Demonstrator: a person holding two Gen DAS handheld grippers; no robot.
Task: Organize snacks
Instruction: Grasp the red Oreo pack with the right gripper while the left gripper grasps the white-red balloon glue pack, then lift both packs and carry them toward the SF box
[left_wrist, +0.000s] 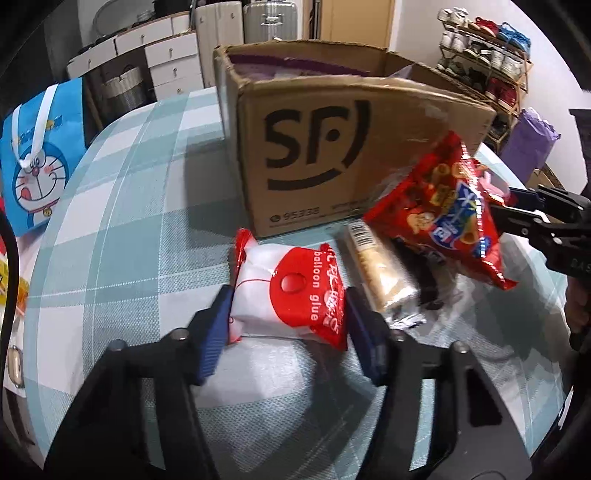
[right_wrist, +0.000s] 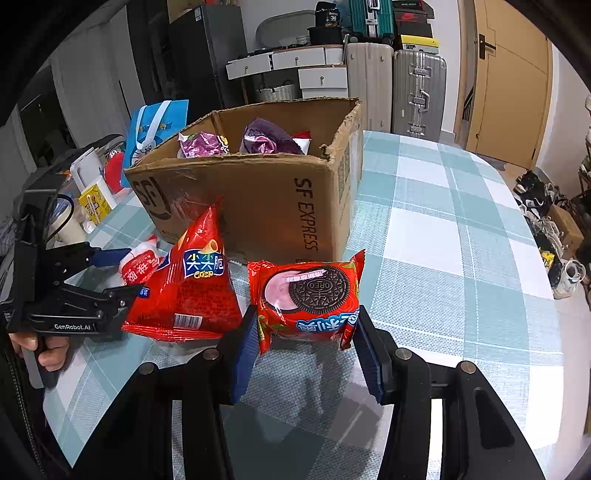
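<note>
Grippers both clamped: my left gripper (left_wrist: 288, 314) pinches the balloon glue packet (left_wrist: 288, 295), my right gripper (right_wrist: 303, 347) the Oreo pack (right_wrist: 306, 295), both on the checked tablecloth (right_wrist: 443, 240) before the SF Express box (right_wrist: 258, 192).

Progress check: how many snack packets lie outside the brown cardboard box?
4: white-and-red packet in left gripper, red Oreo packet in right gripper, red triangular crisp bag and beige biscuit sleeve between them. Others may hide.
</note>
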